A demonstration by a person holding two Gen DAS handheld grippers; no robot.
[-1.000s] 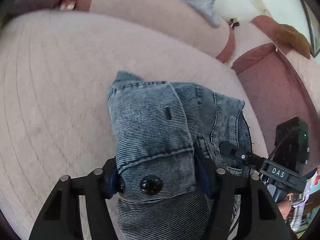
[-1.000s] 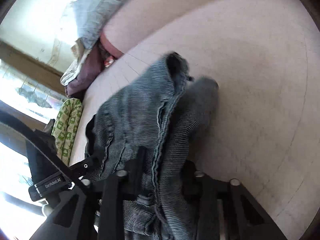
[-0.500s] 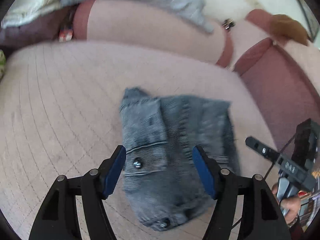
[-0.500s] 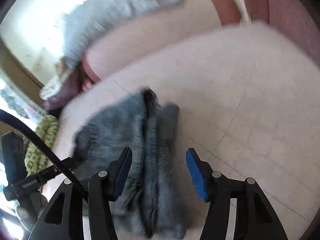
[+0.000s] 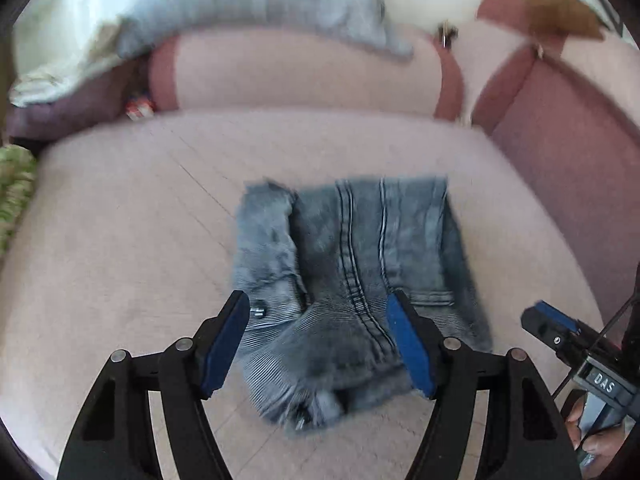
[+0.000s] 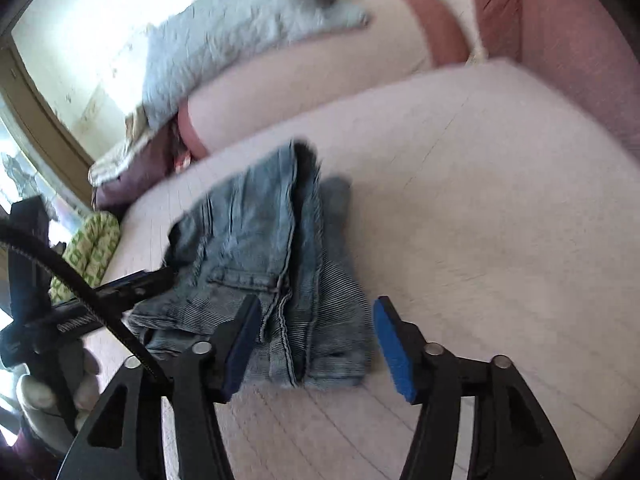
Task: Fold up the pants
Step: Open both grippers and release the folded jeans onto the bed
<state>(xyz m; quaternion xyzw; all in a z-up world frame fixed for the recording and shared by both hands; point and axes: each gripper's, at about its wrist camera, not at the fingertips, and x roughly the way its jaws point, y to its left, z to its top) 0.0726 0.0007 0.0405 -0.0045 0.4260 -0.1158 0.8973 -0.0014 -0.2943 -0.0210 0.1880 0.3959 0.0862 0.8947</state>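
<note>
On the sofa seat (image 5: 120, 240) the folded jeans (image 5: 352, 280) lie slack, thick, soft denim with some weight. My left hand-held gripper (image 5: 316, 344) is open and empty above them; the right (image 6: 316, 344) is opening, empty. I'd pinch the stiff waistband edge

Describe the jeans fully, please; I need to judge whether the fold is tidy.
The jeans are faded blue-grey denim, folded into a compact, roughly square bundle of several layers lying flat on the pale pink cushion. Double-stitched seams, a pocket edge and a metal button show. The near edge looks bunched and uneven. Neither gripper touches them; only the cushion does.
</note>
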